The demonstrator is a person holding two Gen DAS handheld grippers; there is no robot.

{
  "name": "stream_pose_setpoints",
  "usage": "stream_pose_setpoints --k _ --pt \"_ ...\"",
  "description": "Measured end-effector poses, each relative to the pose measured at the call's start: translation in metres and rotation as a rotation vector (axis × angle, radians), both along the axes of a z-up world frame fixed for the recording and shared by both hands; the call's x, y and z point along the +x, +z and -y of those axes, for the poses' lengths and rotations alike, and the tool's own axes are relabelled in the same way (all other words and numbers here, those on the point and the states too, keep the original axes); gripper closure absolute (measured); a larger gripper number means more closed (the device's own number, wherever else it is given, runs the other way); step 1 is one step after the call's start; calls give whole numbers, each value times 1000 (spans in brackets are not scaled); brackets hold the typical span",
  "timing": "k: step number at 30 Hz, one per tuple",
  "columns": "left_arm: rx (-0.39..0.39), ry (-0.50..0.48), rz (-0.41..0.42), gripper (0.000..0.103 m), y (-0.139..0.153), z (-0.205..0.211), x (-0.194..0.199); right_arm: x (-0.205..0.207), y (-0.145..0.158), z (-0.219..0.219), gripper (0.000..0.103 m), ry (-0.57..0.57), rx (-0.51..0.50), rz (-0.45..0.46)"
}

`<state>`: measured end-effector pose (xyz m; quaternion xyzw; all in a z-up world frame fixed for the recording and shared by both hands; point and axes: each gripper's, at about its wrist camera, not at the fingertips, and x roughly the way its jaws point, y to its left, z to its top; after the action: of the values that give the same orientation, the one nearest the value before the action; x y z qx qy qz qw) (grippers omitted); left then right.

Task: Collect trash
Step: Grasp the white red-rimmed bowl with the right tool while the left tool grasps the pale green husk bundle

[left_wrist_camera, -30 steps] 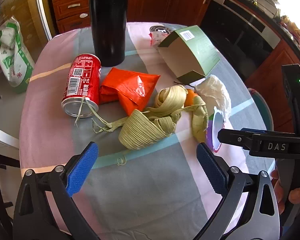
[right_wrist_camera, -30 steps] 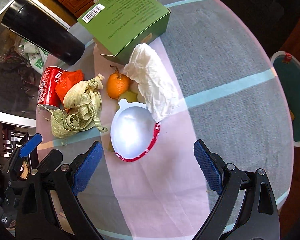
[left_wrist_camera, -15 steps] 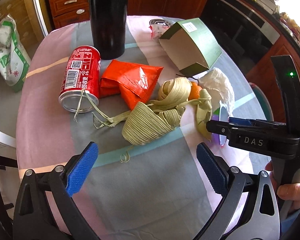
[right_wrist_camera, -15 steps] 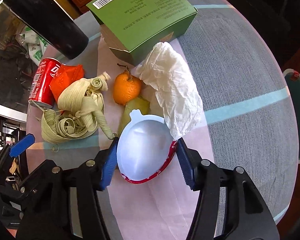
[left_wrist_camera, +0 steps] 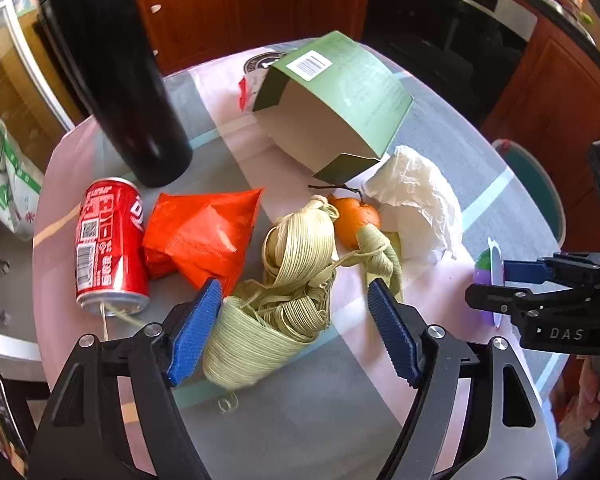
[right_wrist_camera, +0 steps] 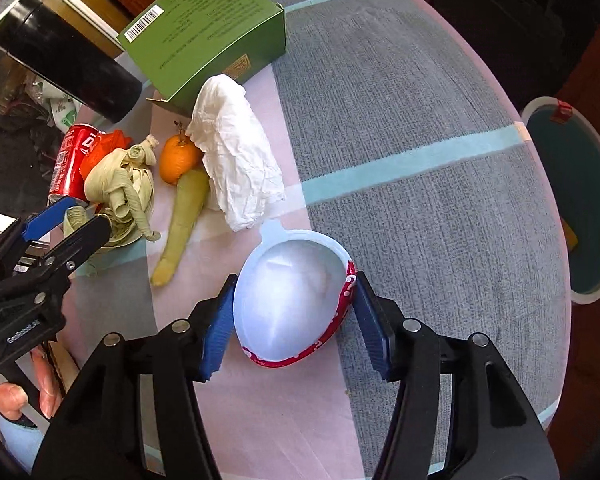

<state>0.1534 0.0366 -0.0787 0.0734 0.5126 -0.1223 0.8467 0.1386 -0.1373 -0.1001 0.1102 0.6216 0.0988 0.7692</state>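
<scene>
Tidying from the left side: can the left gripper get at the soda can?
Probably not yet: the left gripper has its jaws closing around the leaf bundle; the soda can lies uncovered just beside it.

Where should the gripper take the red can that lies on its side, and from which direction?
Grip the red can across its round body, near the middle, coming from above. It lies flat beside the orange-red wrapper, so the jaws should straddle its curved sides, not its ends.
</scene>
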Motion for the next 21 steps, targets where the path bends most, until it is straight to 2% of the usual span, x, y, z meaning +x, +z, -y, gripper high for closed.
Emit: stream_pose_setpoints --k 3,6,9,10,11,13,15,21 --pt "43 -17 -41 31 -14 10 8 1 -1 0 49 6 5 8" --pt "58 6 -91 31 -31 9 13 1 -1 2 49 15 11 17" --pt "53 23 -90 31 -37 7 11 2 -3 3 49 23 25 18" --pt "50 23 -92 34 -38 7 10 2 -3 3 49 24 27 18" --pt "26 21 -94 53 -36 8 9 2 -3 4 49 25 29 19" --pt "3 23 -90 63 -32 8 6 0 -3 7 49 28 32 22" --pt "-11 23 -79 68 -26 11 1 -1 -3 9 49 29 37 22" --pt "-86 36 -71 69 -7 12 -17 -16 2 23 49 23 50 26"
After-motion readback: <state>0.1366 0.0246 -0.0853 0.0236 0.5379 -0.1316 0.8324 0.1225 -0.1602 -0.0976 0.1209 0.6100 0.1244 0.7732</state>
